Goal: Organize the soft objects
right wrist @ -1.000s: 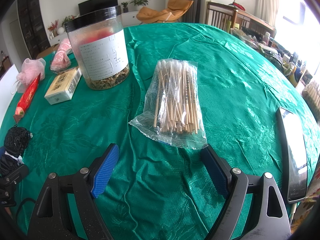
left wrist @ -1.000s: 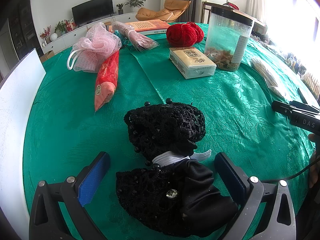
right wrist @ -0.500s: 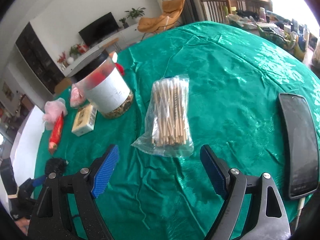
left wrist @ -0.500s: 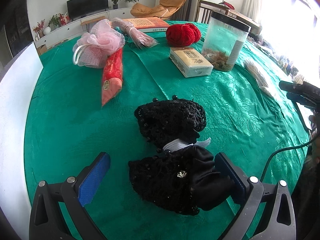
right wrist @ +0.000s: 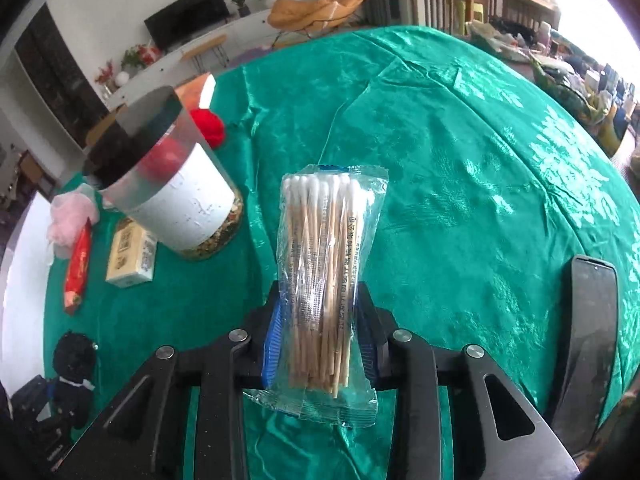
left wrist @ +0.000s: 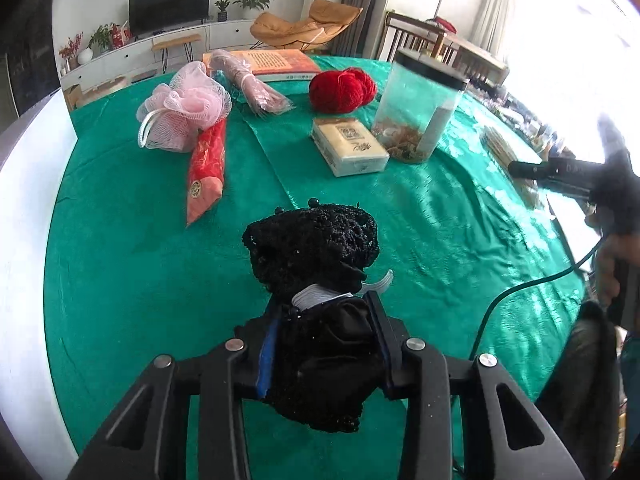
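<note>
my left gripper is pinching the black lace hair bow by its satin end, the netted end sticking out forward above the green tablecloth. my right gripper is pressed onto the bag of cotton swabs, cotton tips pointing away from me. the clear jar stands to its left, a phone lies to the right.

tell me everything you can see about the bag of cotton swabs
The bag of cotton swabs is a clear, crinkly plastic packet with printed text down one side, packed with wooden-looking sticks, white tips showing at the far end. It points away from the camera, lifted off the green tablecloth. The right gripper is shut on its lower half; its fingers are all that touches it.
</note>
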Motion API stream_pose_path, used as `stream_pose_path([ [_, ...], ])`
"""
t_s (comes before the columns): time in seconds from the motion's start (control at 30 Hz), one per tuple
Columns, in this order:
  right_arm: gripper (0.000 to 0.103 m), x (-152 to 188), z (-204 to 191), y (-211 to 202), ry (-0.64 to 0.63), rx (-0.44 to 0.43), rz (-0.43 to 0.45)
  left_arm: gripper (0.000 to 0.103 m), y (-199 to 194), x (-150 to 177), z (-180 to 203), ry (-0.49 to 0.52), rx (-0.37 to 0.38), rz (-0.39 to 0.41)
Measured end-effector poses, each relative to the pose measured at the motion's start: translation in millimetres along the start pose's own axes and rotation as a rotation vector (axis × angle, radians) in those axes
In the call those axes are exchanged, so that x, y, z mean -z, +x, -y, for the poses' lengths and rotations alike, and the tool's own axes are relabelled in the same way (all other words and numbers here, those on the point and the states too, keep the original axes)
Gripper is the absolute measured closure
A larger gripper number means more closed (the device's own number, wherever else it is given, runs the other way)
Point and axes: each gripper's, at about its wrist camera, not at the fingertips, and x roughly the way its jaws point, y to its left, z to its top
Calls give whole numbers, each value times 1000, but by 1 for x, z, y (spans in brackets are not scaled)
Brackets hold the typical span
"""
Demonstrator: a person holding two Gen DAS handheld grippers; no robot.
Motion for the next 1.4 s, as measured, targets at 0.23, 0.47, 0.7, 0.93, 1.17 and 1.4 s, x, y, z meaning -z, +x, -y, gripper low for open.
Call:
stream_pose_path([
  [0.23,68,17,-98,-79,-153,-243,70,65,-103,4,-44,-95,9,153],
  [0.47,68,50,-290,-127,-376,-617,64,64,-211,39,-153,-217,-338,259],
  [0.7,26,115,-426,-110,-516,-835,-155,2,-255,99,-240,-433,-733,287],
  [0.93,27,118,-347,-81,-508,-522,1,2,-239,82,-208,-433,-568,414],
  [1.17,27,115,-189,-29,-405,-101,64,2,-156,26,-75,-193,-191,323],
  [1.4,27,102,-90,-15,-246,99,92,2,-44,-1,-1,-34,-90,153],
])
